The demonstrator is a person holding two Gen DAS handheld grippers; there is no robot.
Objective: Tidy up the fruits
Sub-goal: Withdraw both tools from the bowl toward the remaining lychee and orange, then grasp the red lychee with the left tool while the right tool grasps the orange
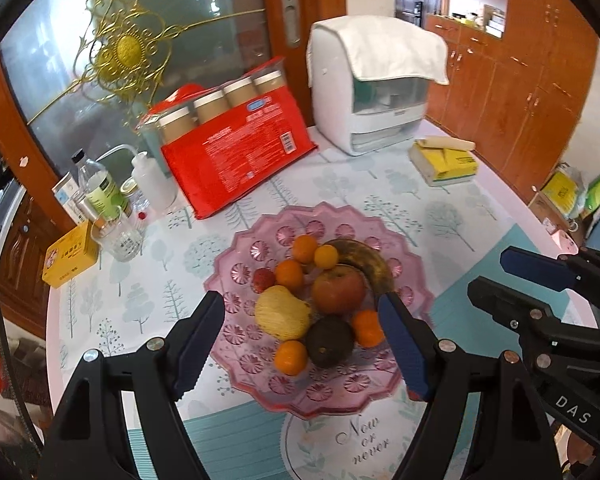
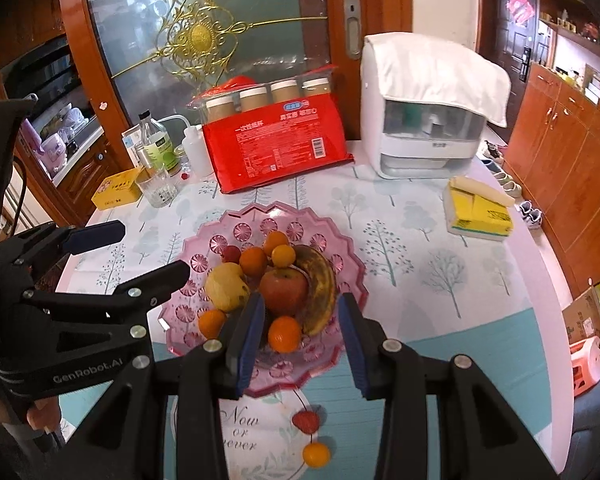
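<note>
Pink plate [image 2: 204, 236] piled with fruit, mid-table; left gripper [image 1: 300, 344] released, right gripper [image 2: 300, 344] unclenched, empty.

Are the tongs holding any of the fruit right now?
No, nothing is held. The left tongs and the right tongs are both open and empty above the pink plate.

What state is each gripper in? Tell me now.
Left gripper: open wide, holding nothing.
Right gripper: open, jaws set narrower, holding nothing.
</note>
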